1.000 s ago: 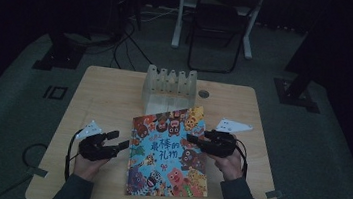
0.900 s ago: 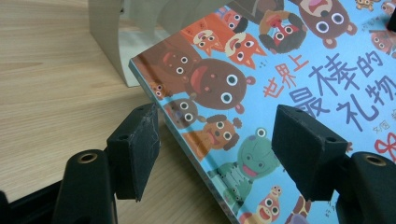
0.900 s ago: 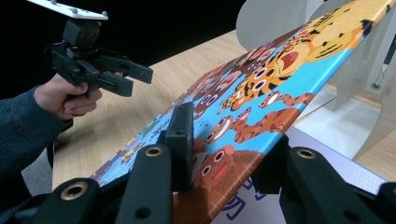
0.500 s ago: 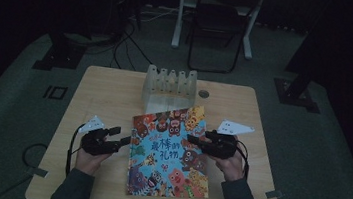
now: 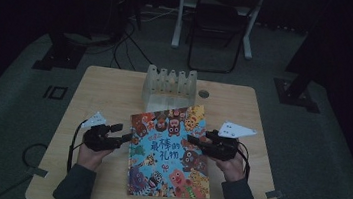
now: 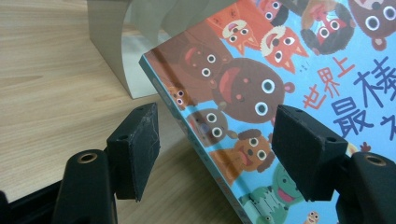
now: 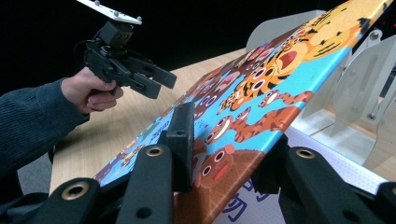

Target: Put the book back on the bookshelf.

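While the right gripper [image 7: 224, 154] pinches the book [image 5: 171, 151] and tilts it up beside the rack [image 5: 170, 84], the left gripper [image 6: 215, 149] waits spread at its spine; slotting remains.

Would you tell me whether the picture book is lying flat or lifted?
Lifted on one side: the right gripper clamps the book edge, tilting it above the table.

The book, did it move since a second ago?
No. In the high view the book keeps its place below the rack, with the right gripper clamped on its edge as before.
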A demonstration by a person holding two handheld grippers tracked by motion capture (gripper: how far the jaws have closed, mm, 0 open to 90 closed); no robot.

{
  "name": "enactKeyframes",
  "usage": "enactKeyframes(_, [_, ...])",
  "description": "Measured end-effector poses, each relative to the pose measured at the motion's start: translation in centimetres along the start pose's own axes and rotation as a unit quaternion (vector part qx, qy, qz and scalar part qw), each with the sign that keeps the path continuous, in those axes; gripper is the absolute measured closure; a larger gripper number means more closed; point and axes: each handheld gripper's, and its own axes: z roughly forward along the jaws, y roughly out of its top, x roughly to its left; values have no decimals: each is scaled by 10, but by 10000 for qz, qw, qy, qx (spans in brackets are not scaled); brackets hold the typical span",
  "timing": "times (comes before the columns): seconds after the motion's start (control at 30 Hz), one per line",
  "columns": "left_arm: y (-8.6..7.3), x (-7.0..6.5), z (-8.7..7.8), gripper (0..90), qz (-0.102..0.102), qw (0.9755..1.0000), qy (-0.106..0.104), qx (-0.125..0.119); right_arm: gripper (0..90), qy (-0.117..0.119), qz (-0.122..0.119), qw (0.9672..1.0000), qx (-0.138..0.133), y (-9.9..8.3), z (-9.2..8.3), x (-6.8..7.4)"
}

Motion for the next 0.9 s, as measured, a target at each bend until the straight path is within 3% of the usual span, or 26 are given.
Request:
enactKeyframes(0.73, [16, 5, 4, 297, -10, 9998, -123, -180, 662, 87, -316, 9991, -257, -3, -8, 3])
enactKeyframes(0.9, [18, 6, 8, 297, 1, 9999, -103, -106, 662, 89, -350, 9989, -283, -3, -8, 3])
